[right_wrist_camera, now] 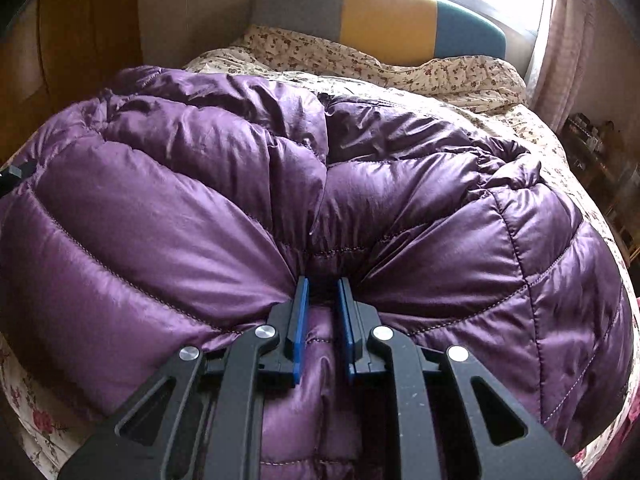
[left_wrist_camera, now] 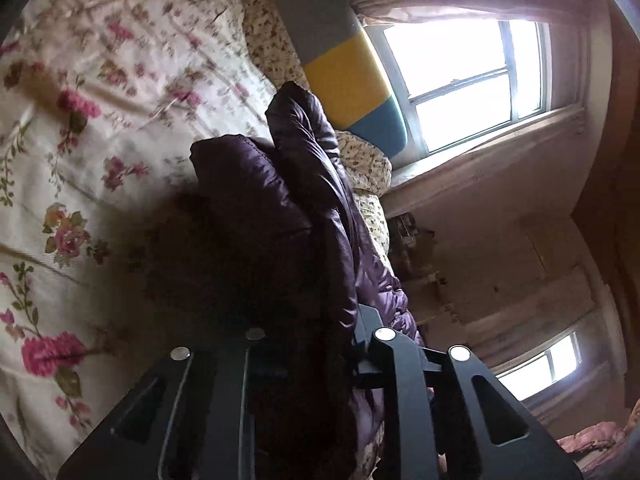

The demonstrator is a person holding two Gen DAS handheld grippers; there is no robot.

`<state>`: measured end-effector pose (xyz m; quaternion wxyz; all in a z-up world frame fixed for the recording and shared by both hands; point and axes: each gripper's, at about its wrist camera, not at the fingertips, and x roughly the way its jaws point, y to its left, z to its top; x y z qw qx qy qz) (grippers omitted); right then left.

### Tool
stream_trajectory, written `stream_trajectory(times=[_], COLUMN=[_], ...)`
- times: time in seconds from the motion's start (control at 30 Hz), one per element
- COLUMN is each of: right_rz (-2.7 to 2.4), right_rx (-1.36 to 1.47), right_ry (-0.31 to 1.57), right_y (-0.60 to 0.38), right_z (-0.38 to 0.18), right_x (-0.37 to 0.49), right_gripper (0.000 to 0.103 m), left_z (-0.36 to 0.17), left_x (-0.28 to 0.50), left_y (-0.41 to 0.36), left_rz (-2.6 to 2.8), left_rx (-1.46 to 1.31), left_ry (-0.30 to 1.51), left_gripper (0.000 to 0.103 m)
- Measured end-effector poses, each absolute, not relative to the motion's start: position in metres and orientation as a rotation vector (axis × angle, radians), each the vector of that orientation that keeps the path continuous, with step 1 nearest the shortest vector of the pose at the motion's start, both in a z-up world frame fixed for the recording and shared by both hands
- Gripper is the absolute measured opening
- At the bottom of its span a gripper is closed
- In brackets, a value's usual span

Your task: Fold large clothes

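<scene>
A puffy purple quilted jacket (right_wrist_camera: 248,184) lies spread over the bed, bunched along a middle seam. My right gripper (right_wrist_camera: 323,300) is shut on a pinched fold of its near edge, and the blue pads (right_wrist_camera: 301,312) press the fabric from both sides. In the left wrist view the picture is rolled sideways. There a dark fold of the same jacket (left_wrist_camera: 288,184) stands up between the arms of my left gripper (left_wrist_camera: 320,320). The fabric hides its fingertips, and the jaws stand narrow, clamped on the cloth.
The bed has a floral sheet (left_wrist_camera: 80,128) and small-print pillows (right_wrist_camera: 440,68) at the head. Behind them is a grey, yellow and teal headboard (right_wrist_camera: 384,16), then a bright window (left_wrist_camera: 468,76) with a pink curtain (right_wrist_camera: 568,40). A wooden wardrobe (right_wrist_camera: 72,40) stands left and cluttered shelves (right_wrist_camera: 600,148) right.
</scene>
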<state>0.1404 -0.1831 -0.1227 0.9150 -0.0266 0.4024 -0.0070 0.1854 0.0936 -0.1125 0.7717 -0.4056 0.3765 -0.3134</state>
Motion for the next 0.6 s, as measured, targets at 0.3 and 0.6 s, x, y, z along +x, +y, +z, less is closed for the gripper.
stream_trajectory(times=[0.3,0.6], right_rz=[-0.003,0.038], right_rx=[-0.065,-0.043], right_ry=[0.813,0.809], right_y=[-0.188,-0.200], right_z=[-0.119,-0.100], right_x=[0.133,0.123], right_gripper=[0.014,0.025], left_z=[-0.041,0.011], left_x=[0.173,0.177], left_y=[0.050,-0.024], left_rz=[-0.695,-0.745], left_rx=[-0.761,-0.622], left_ry=[0.746,0.733], left_gripper=[0.016,0.016])
